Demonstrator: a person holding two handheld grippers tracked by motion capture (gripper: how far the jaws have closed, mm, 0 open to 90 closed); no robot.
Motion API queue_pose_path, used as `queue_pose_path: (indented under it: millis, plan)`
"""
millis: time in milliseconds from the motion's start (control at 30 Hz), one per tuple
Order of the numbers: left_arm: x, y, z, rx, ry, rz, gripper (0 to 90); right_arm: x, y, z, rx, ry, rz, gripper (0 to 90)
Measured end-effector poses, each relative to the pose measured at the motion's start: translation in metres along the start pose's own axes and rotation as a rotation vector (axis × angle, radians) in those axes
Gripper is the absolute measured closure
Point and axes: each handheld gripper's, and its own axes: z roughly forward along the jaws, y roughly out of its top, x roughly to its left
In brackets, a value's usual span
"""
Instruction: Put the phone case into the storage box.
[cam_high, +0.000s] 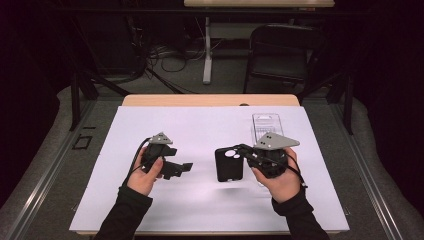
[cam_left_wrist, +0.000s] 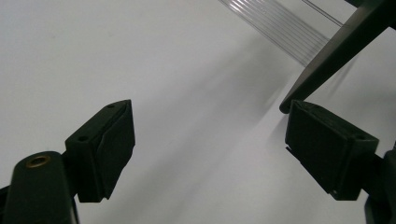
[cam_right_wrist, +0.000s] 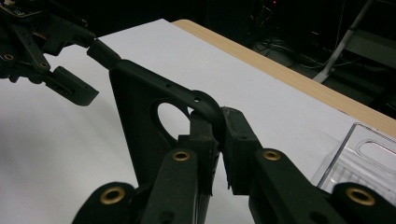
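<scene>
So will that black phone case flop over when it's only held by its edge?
Probably not much. The phone case keeps its flat shape while the right gripper pinches only its rim, so it seems fairly stiff. It looks thin and hollow, likely light. Pushed, it might twist in that small grip.

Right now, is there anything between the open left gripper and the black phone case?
No. The left gripper is open, with bare white sheet between it and the case. The right gripper is shut on the case edge. The clear package lies behind, out of the way.

A black phone case (cam_high: 229, 164) with a round camera cutout is held tilted above the white sheet, centre-right of the high view.
</scene>
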Motion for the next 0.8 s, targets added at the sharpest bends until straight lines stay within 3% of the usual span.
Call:
queue_pose_path:
  millis: [200,333,800]
  plan:
    - [0.0,-0.001,-0.004,-0.015,-0.011,-0.002,16.3,-0.001,0.002,-0.003,-0.006,-0.006,0.003,84.2]
    - [0.0,-0.003,-0.006,-0.015,-0.014,0.001,16.3,-0.005,0.002,-0.006,-0.008,0.011,0.022,84.2]
    - [-0.001,-0.006,-0.004,-0.009,-0.023,0.001,16.3,-0.025,0.017,-0.019,0.009,0.058,0.018,84.2]
